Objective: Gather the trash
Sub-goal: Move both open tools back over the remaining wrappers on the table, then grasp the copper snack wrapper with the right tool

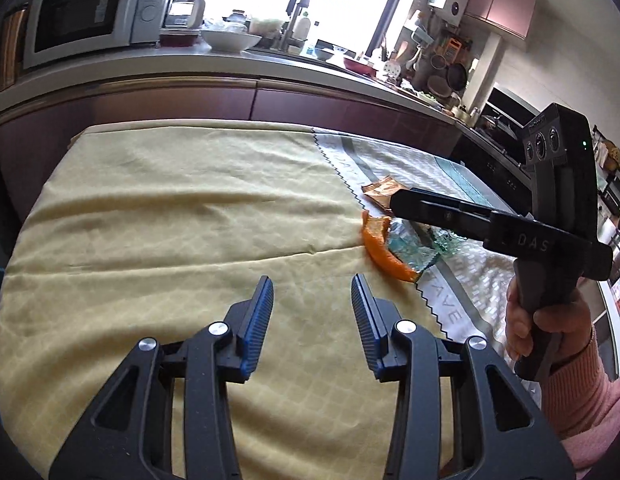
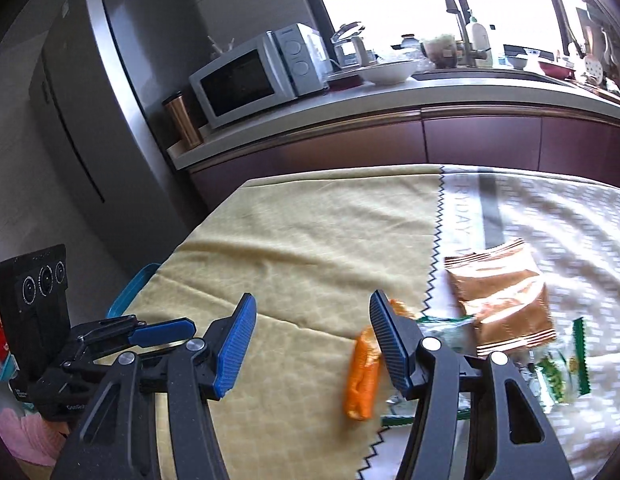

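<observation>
- Your left gripper [image 1: 312, 300] has its blue pads apart with nothing between them, only bare yellow cloth [image 1: 170, 216] beneath.
- Your right gripper [image 2: 310, 334] also stands with its pads spread and empty; the orange wrapper [image 2: 361, 376] lies just past its right-hand finger, outside the gap.
- In the left wrist view the right gripper's dark fingers reach in from the right, over the heap of trash, ahead and to the right of your left tongs.
- Count of trash, as far as I can see: one orange wrapper, one brown foil packet [image 2: 505, 300], one green-and-white packet [image 2: 561, 372] and one crumpled clear or silvery film [image 1: 413, 248] partly under the others. That makes four pieces; more may be hidden under the right gripper.
- All of them lie close together by the zigzag seam where the yellow cloth meets the white patterned cloth [image 2: 569, 224].
- Progress, as I judge it: nothing is picked up yet, so the whole collection is still ahead of you.
- A blue-rimmed container [image 2: 130, 292] shows at the table's edge left of your right tongs; I can't tell whether it is the bin.
- Beyond the table stands one microwave [image 2: 254, 76] on the counter [image 2: 449, 88].
</observation>
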A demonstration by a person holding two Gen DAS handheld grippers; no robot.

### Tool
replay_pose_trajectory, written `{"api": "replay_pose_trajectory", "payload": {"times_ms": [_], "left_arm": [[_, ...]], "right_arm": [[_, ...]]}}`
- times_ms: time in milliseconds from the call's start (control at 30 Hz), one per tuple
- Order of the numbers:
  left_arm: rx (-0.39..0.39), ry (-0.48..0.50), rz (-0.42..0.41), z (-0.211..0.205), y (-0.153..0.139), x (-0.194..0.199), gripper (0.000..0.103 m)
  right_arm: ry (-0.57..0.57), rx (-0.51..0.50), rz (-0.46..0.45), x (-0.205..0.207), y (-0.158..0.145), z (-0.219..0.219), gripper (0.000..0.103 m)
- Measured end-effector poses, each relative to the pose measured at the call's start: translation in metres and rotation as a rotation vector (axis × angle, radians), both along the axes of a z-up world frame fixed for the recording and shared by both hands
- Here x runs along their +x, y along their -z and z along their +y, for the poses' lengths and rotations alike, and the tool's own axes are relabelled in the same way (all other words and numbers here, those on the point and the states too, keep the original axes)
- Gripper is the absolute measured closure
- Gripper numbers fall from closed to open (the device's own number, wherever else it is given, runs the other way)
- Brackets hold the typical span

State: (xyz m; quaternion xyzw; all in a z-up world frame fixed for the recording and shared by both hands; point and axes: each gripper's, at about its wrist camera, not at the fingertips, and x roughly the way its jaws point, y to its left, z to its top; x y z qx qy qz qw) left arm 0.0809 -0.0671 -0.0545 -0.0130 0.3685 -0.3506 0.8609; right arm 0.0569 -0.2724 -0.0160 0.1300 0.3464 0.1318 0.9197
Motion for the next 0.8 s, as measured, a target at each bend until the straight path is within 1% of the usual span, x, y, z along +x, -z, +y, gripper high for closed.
{"api": "replay_pose_trajectory", "payload": {"times_ms": [200, 400, 567, 800], "left_arm": [[0.026, 0.074, 0.018, -0.044, 0.004, -0.002, 0.062], [0.043, 0.127, 0.072, -0.081, 0.013, 0.010, 0.061], [0.065, 0.137, 0.110, -0.100, 0.020, 0.019, 0.061], [0.090, 0.149, 0.150, -0.113, 0.031, 0.025, 0.062]], "right_arm": [[0.089, -0.009, -0.005, -0.006, 0.002, -0.040, 0.046], [0.165, -0.020, 0.009, -0.004, 0.008, -0.072, 0.046], [0.211, -0.016, 0.043, 0.005, 0.020, -0.095, 0.046], [0.241, 0.029, 0.103, 0.021, 0.037, -0.114, 0.046]]}}
